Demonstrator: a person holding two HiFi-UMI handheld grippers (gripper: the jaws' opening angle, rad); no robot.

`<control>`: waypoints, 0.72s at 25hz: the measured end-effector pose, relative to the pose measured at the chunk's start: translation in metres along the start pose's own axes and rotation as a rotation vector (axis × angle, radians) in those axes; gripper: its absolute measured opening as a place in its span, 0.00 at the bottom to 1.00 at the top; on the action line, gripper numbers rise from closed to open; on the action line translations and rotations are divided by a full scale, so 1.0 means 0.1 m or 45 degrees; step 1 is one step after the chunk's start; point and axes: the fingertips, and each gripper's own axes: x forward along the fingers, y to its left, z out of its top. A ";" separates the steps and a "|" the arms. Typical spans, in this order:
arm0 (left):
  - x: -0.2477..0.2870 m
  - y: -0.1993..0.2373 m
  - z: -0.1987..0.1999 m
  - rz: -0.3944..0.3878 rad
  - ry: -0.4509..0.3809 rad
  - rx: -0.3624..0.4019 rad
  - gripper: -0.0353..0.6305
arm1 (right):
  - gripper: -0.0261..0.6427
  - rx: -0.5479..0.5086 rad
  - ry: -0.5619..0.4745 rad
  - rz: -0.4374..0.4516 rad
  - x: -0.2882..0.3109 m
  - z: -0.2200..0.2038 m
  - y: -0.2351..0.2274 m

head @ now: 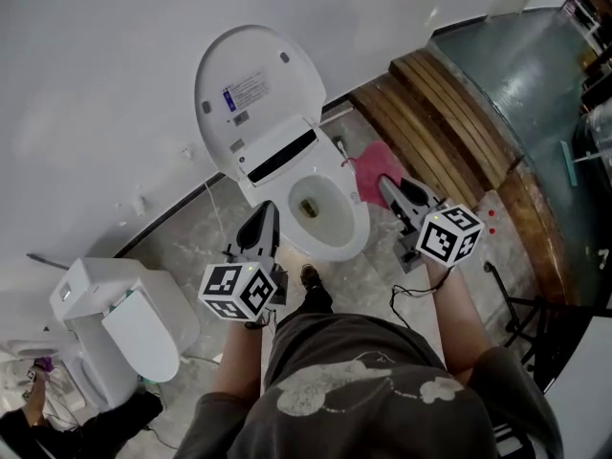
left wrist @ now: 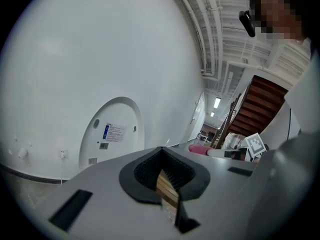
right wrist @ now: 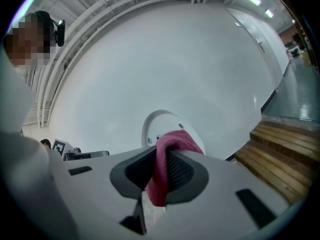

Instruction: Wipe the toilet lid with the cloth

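Observation:
The white toilet lid [head: 251, 97] stands raised against the wall, a label on its inner face; the bowl [head: 320, 207] lies open below it. In the left gripper view the raised toilet lid [left wrist: 116, 132] is ahead at the left. My right gripper [head: 390, 190] is shut on a pink cloth [head: 372, 172], which hangs just right of the bowl's rim. In the right gripper view the pink cloth [right wrist: 165, 159] is pinched between the jaws, with the lid [right wrist: 162, 125] behind it. My left gripper [head: 262, 224] is shut with nothing in it, at the bowl's front left.
A second white toilet [head: 120, 323] stands at the lower left. Wooden steps [head: 440, 122] and a glass panel [head: 535, 84] lie to the right. A cable [head: 406, 299] trails on the marble floor by the person's feet. A stand's legs [head: 521, 318] are at the right.

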 end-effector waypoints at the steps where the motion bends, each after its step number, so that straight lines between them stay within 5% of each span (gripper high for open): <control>1: 0.05 0.06 0.04 -0.001 0.000 0.000 0.06 | 0.11 -0.002 0.008 -0.001 0.10 0.02 -0.01; 18: 0.63 0.59 0.34 0.093 -0.029 -0.013 0.06 | 0.11 -0.030 0.063 0.110 1.03 0.40 -0.15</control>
